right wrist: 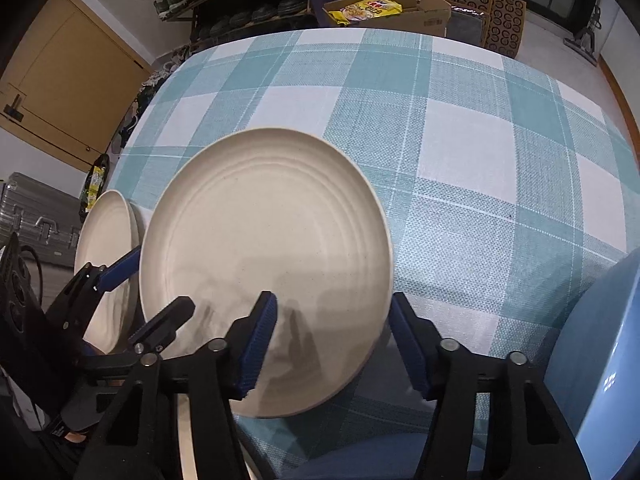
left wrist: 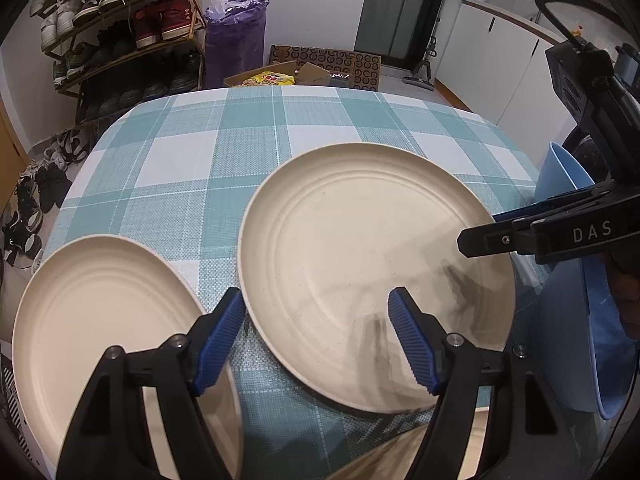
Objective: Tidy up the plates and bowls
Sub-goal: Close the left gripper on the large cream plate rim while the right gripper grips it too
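A large cream plate (left wrist: 372, 264) lies on the checked tablecloth (left wrist: 208, 168); it also shows in the right wrist view (right wrist: 264, 240). A second cream plate (left wrist: 108, 328) lies at the table's left edge, and shows in the right wrist view (right wrist: 108, 248). My left gripper (left wrist: 316, 340) is open over the near left rim of the large plate. My right gripper (right wrist: 332, 344) is open, astride the large plate's near right rim; it enters the left wrist view (left wrist: 500, 236) from the right. A blue bowl (left wrist: 576, 280) stands at the table's right edge, partly hidden.
The blue bowl's wall (right wrist: 600, 360) fills the lower right of the right wrist view. A shoe rack (left wrist: 120, 32), a purple bag (left wrist: 236, 36) and cardboard boxes (left wrist: 304, 68) stand on the floor beyond the table. White cabinets (left wrist: 492, 64) are at the far right.
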Tool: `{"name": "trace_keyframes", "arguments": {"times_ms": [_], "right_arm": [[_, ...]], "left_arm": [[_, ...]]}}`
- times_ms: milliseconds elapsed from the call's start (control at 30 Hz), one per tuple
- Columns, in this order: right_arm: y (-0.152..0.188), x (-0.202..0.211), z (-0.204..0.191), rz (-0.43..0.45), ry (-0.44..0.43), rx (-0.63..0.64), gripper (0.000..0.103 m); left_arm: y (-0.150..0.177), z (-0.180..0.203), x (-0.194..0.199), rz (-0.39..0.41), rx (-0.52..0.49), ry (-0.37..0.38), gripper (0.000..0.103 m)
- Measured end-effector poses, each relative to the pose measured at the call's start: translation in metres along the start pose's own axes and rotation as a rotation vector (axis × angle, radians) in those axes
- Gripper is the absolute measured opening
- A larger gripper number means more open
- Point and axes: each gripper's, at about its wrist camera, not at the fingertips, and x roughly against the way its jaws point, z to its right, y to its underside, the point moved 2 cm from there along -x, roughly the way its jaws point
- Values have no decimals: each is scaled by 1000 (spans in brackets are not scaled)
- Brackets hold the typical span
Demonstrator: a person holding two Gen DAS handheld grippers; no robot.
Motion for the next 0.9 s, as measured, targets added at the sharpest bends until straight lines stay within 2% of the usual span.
{"name": "trace_keyframes", "arguments": {"times_ms": [100, 267, 467, 567, 900], "right_arm": [[0, -3, 2, -9, 3, -1, 50], [2, -6, 2, -17, -5, -1, 50], [4, -3, 3, 7, 20, 4, 47], [6, 1, 5, 28, 35, 8, 39], [13, 15, 8, 106, 53, 44, 26]], "left_arm": [[0, 0, 0, 0, -2, -3, 73], [0, 2, -2, 3, -8, -12, 73], [-1, -4, -1, 12, 10, -26, 53], [0, -7, -1, 13, 19, -28, 46], [0, -10, 4, 28, 48, -30, 42]]}}
